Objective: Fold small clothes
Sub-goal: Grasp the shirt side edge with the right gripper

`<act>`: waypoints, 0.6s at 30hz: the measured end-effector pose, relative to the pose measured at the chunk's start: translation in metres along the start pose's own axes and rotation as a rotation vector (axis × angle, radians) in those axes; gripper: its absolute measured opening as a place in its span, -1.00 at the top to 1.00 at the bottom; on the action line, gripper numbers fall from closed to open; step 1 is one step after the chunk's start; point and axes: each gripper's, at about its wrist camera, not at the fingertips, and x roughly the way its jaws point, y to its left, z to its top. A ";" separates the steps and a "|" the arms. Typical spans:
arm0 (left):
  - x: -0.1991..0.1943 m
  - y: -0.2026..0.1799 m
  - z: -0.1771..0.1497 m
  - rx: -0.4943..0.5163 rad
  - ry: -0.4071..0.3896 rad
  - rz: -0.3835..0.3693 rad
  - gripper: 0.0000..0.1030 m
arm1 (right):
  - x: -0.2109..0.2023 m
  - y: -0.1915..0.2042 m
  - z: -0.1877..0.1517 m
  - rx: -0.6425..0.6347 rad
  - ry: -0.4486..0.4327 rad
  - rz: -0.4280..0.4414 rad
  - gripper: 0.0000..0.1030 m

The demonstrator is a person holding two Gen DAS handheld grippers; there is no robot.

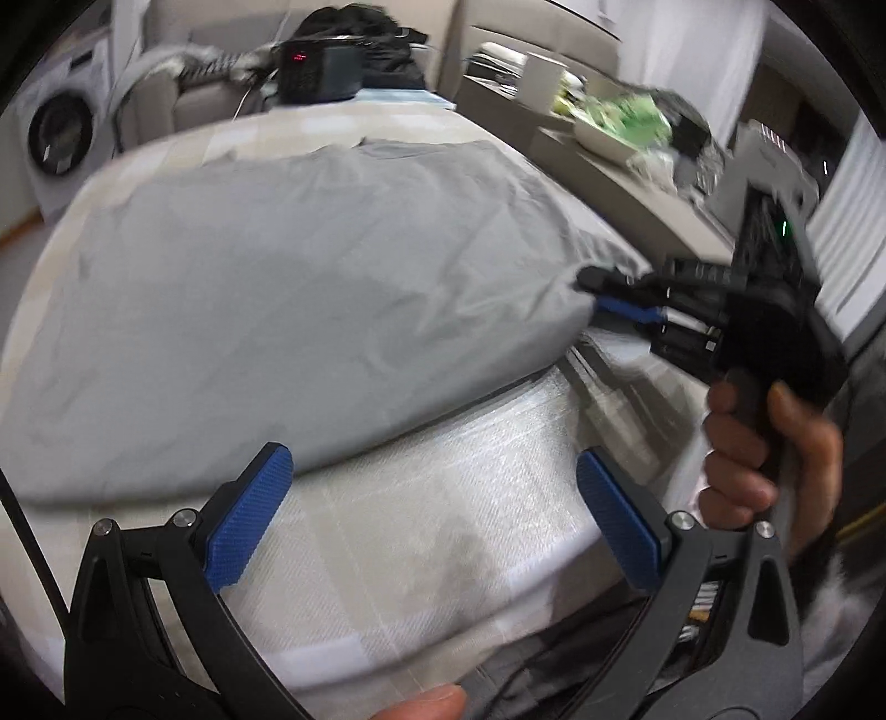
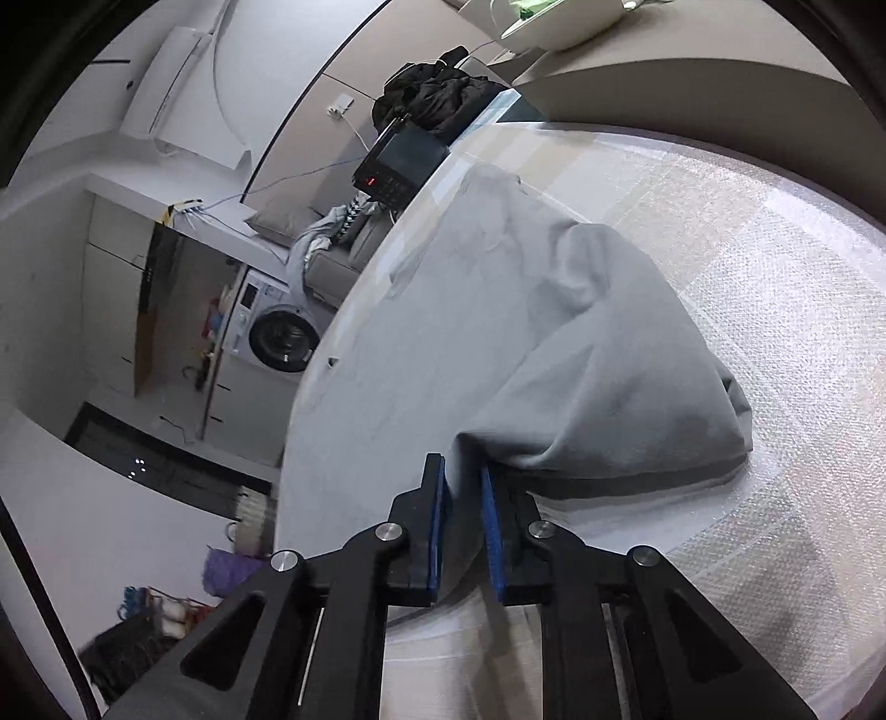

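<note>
- At the far left of the left wrist view a white washing machine (image 1: 58, 130) stands behind the worktop (image 1: 443, 559), which has a pale checked cover.
- The grey garment (image 1: 288, 310) lies spread over the left and middle part of the worktop; most of it is flat, with soft creases.
- Low in the same view, the left claw (image 1: 434, 520) is released: its two blue pads (image 1: 249, 520) stand wide apart with nothing between them, above the bare cover just beside the near edge of the garment.
- At the back, in the middle, a black device (image 1: 324, 69) with a red display sits at the far end of the worktop, and dark clothes (image 1: 365, 27) are piled behind it.
- To the right, the right claw (image 1: 601, 291) meets the right edge of the garment, and the cloth is gathered into folds there.
- A hand (image 1: 769, 459) holds the handle of this claw at the far right.
- In the right wrist view, the right claw (image 2: 462, 493) is clenched on the garment (image 2: 554, 343): the cloth runs between the two blue pads (image 2: 490, 531), and beside them it rises from the worktop (image 2: 775, 310) in a puffed fold.
</note>
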 end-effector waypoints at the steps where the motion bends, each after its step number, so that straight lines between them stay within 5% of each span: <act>1: 0.007 -0.007 0.002 0.029 0.009 0.016 -0.97 | -0.001 0.001 0.000 0.007 0.003 0.010 0.72; 5: 0.040 -0.033 0.007 0.146 0.049 0.055 -0.97 | -0.006 0.007 0.003 -0.004 0.000 0.033 0.72; 9: 0.069 -0.041 0.019 0.152 0.069 0.092 -0.86 | -0.008 0.011 0.006 -0.027 -0.001 0.034 0.72; 11: 0.074 -0.042 0.029 0.141 0.053 0.097 -0.63 | -0.011 0.008 0.006 -0.032 -0.003 0.033 0.72; 13: 0.076 -0.043 0.038 0.143 0.035 0.087 0.10 | -0.010 0.004 0.008 -0.032 0.008 0.025 0.72; 15: 0.074 -0.040 0.045 0.125 0.012 0.049 0.58 | -0.009 0.000 0.008 -0.022 0.038 0.027 0.69; 18: 0.067 -0.032 0.053 0.063 -0.026 -0.025 0.77 | -0.005 -0.009 0.004 -0.010 0.116 0.030 0.30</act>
